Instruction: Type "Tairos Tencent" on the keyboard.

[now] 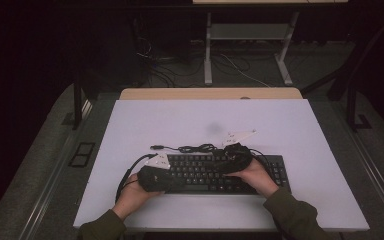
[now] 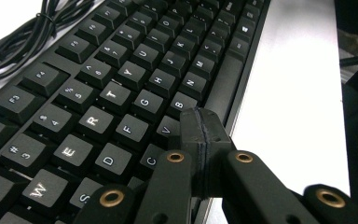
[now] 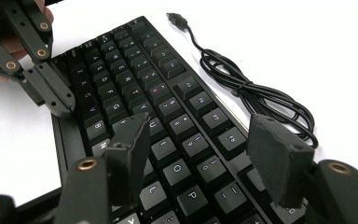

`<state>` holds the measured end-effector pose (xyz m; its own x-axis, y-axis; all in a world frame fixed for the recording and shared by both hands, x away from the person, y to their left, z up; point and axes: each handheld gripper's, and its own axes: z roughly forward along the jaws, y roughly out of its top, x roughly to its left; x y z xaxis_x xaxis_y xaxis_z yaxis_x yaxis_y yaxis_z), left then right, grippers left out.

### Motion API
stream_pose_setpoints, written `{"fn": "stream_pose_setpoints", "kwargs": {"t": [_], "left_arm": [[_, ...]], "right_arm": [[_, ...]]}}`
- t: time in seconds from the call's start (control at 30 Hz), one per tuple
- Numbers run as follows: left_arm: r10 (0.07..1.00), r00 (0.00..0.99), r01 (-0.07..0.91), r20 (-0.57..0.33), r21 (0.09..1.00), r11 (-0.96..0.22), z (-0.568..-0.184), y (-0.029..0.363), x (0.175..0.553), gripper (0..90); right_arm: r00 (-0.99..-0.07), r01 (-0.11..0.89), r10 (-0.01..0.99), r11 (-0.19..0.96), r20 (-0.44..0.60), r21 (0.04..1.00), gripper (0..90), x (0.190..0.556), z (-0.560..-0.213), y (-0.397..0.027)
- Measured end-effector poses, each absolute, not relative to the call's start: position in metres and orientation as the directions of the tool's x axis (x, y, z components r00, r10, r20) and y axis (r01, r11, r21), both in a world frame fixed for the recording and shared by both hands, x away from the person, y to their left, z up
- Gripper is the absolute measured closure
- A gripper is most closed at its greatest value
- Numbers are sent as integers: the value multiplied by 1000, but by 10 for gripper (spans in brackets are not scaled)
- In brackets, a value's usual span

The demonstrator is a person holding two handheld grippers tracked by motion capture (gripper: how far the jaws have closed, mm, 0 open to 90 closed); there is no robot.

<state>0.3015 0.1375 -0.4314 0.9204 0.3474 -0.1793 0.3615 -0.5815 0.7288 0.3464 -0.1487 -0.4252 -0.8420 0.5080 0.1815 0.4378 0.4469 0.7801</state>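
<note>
Hovering over keyboard (image 2: 98, 88), left gripper (image 2: 200, 122) pressed together near V key, right gripper (image 3: 205, 149) spread, empty.

White table (image 1: 290, 125) w/ black keyboard (image 1: 200, 172) & its coiled cable (image 1: 195, 148).
</note>
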Motion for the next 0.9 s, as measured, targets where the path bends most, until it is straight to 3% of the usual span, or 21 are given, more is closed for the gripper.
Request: {"fn": "stream_pose_setpoints", "kwargs": {"t": [0.17,0.37,0.9], "left_arm": [[364,913,371,-183,743,-557,-429,141,304,882],[383,906,376,-178,755,-537,-429,142,306,797],[470,868,400,-161,787,-469,-428,147,317,366]], "right_arm": [[-842,438,508,447,182,780,388,346,-425,-149],[-840,441,510,448,182,778,388,346,-426,-150],[-838,445,512,443,188,778,392,342,-425,-157]]}}
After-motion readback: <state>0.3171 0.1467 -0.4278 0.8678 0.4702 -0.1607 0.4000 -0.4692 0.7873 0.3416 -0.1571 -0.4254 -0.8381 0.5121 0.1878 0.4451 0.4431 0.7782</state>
